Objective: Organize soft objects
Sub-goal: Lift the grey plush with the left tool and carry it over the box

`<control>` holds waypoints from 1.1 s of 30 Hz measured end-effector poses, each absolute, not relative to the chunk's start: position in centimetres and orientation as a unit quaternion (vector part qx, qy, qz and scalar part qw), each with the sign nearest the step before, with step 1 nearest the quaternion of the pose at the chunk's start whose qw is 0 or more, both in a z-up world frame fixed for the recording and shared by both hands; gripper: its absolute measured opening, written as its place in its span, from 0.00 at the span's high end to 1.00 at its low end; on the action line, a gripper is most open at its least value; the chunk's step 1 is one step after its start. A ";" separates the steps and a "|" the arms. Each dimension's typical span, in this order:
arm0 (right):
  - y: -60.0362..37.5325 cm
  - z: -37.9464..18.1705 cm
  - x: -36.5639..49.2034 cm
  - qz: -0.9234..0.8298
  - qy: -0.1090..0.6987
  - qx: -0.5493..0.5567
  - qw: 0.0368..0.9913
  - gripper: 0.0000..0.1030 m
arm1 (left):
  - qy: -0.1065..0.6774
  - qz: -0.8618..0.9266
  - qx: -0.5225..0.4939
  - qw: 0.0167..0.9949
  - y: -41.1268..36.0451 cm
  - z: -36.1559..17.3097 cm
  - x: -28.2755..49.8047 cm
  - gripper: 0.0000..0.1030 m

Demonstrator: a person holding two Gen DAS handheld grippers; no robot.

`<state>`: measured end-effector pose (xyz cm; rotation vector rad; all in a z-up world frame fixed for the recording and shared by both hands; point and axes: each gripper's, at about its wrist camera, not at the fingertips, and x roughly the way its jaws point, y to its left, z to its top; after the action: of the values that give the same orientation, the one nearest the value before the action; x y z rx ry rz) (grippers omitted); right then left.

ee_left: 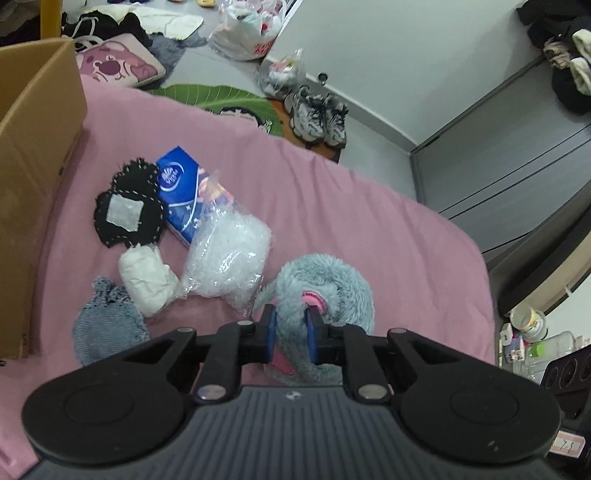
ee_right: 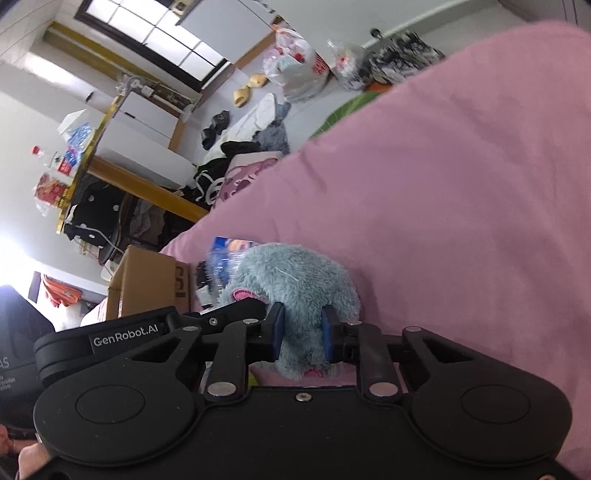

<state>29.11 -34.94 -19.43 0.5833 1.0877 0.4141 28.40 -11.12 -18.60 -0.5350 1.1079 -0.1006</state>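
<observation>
Grey-blue plush toy (ee_left: 321, 291) lies on the pink bedsheet (ee_left: 369, 221), fuzzy, with pink trim showing. Both grippers are on it at once. Left gripper (ee_left: 291, 332) has its 2 blue-padded fingers pinched into the fur on the near side of the toy, jaws narrow, fur squeezed between them. Right gripper (ee_right: 303, 332) does the same from its side – jaws narrow, clamped on a fold of the plush toy (ee_right: 295, 284); the left gripper's black body shows just beside it in the right wrist view.

Just left of the toy in the left wrist view: a crumpled bubble-wrap bag (ee_left: 229, 254), touching or nearly touching the plush. Under its upper end, a blue tissue pack (ee_left: 181, 195). Beside that, a black knitted piece (ee_left: 129, 206) with a white patch. Below it, a white cloth roll (ee_left: 147, 277) and a blue-grey knit hat (ee_left: 107, 325), close together.

Cardboard box (ee_left: 33, 166) stands at the sheet's left edge, well apart from the toy. On the floor beyond the bed – a pair of sneakers (ee_left: 317, 114), a green leaf-shaped mat (ee_left: 221, 99), and plastic bags (ee_left: 247, 33).
</observation>
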 end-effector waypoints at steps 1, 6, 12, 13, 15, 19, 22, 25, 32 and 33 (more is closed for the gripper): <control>-34.7 -19.0 28.9 0.194 0.503 0.268 0.798 0.80 | 0.516 -0.048 -0.252 0.817 -10.9 -18.2 28.1 0.85; -33.1 -16.8 27.7 0.204 0.484 0.252 0.813 0.80 | 0.497 -0.047 -0.254 0.829 -9.8 -16.1 26.8 0.85; -30.8 -14.2 26.9 0.217 0.467 0.238 0.823 0.80 | 0.471 -0.044 -0.261 0.842 -7.4 -13.5 25.3 0.85; -30.4 -13.8 26.7 0.219 0.465 0.235 0.825 0.80 | 0.467 -0.044 -0.262 0.843 -6.9 -13.2 24.9 0.85; -29.5 -13.0 26.3 0.223 0.460 0.231 0.828 0.80 | 0.459 -0.042 -0.266 0.847 -6.0 -12.4 24.5 0.85; -27.8 -11.7 25.8 0.229 0.451 0.223 0.833 0.80 | 0.447 -0.041 -0.269 0.852 -4.4 -11.1 23.5 0.85; -26.7 -10.9 25.5 0.233 0.446 0.217 0.836 0.80 | 0.439 -0.041 -0.272 0.855 -3.1 -10.5 22.9 0.85; -25.5 -10.1 25.0 0.236 0.442 0.208 0.840 0.80 | 0.431 -0.039 -0.278 0.857 -2.0 -9.9 22.2 0.85; -22.5 -8.7 24.1 0.242 0.433 0.191 0.847 0.80 | 0.416 -0.039 -0.290 0.861 0.6 -9.0 21.2 0.85; -22.0 -8.5 24.0 0.243 0.432 0.189 0.848 0.80 | 0.414 -0.039 -0.291 0.861 1.0 -9.0 21.1 0.85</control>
<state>24.00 -22.03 -8.51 0.3980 0.9109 0.5126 21.09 1.00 -8.97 -0.6115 0.8696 -0.0816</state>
